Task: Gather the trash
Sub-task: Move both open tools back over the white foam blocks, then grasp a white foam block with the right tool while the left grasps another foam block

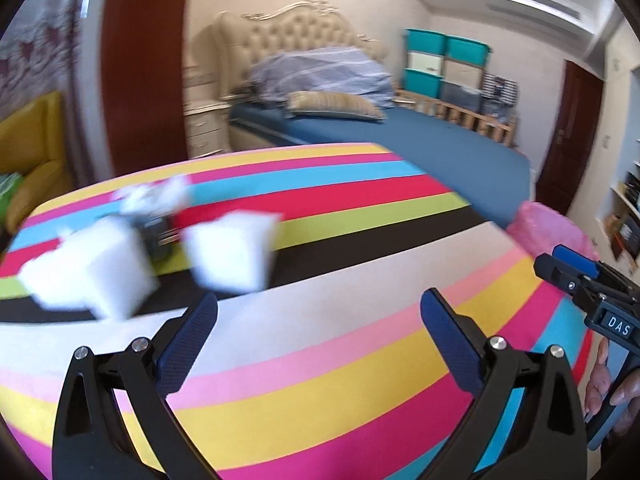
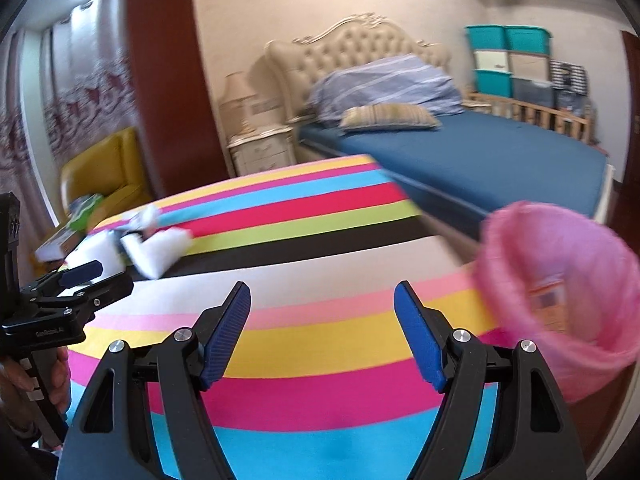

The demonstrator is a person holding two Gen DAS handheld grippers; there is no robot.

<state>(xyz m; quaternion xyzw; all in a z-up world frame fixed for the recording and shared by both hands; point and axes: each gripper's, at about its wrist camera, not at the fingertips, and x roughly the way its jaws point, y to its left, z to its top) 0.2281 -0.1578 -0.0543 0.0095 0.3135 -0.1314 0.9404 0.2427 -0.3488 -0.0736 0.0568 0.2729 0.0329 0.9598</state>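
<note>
Two white foam blocks (image 1: pixel 90 266) (image 1: pixel 234 250) lie on the striped table (image 1: pixel 320 360), with crumpled white paper (image 1: pixel 154 196) and a small dark object (image 1: pixel 158 236) behind them. My left gripper (image 1: pixel 320 316) is open and empty, just short of the blocks. My right gripper (image 2: pixel 322 312) is open and empty above the table's middle. A pink-lined trash bin (image 2: pixel 560 280) stands at the table's right edge; an orange label shows inside it. The same trash (image 2: pixel 160 248) shows at the far left in the right wrist view.
A blue bed (image 1: pixel 420 140) with pillows stands behind the table. A yellow armchair (image 2: pixel 108 172) and a nightstand (image 2: pixel 264 152) are at the back left. Teal storage boxes (image 1: pixel 444 60) stack at the back right. The other gripper shows at each view's edge (image 1: pixel 592 292) (image 2: pixel 64 296).
</note>
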